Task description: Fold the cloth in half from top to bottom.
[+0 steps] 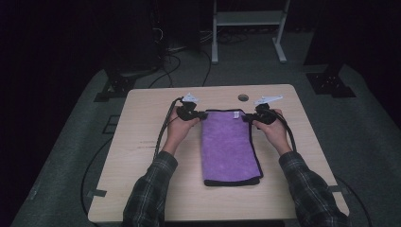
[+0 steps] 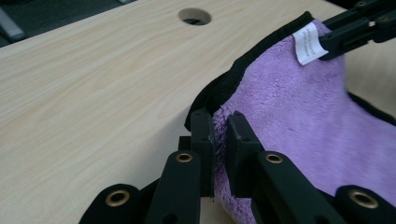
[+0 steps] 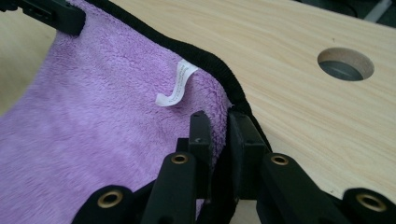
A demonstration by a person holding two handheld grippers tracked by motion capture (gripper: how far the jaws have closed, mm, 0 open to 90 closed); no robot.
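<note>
Both grippers' fingers point(image 2: 203, 135) pinch towel point(image 1: 229, 146) corners.

Purple towel point(image 1: 230, 146) with black edging and white label point(image 3: 176, 83); pale wood-grain surface point(image 1: 142, 156); black jaws with brass rivets; dark plaid sleeves point(image 1: 150, 189); grey floor point(image 1: 369, 142).

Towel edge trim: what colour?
Black, bordering the purple towel; clearest in the right gripper view.

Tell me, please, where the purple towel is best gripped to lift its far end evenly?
At the two far corners of the purple towel, on the black hem, one gripper coming in from each side. The left gripper and right gripper already pinch there; the hem is firm, and the far edge hangs between them.
</note>
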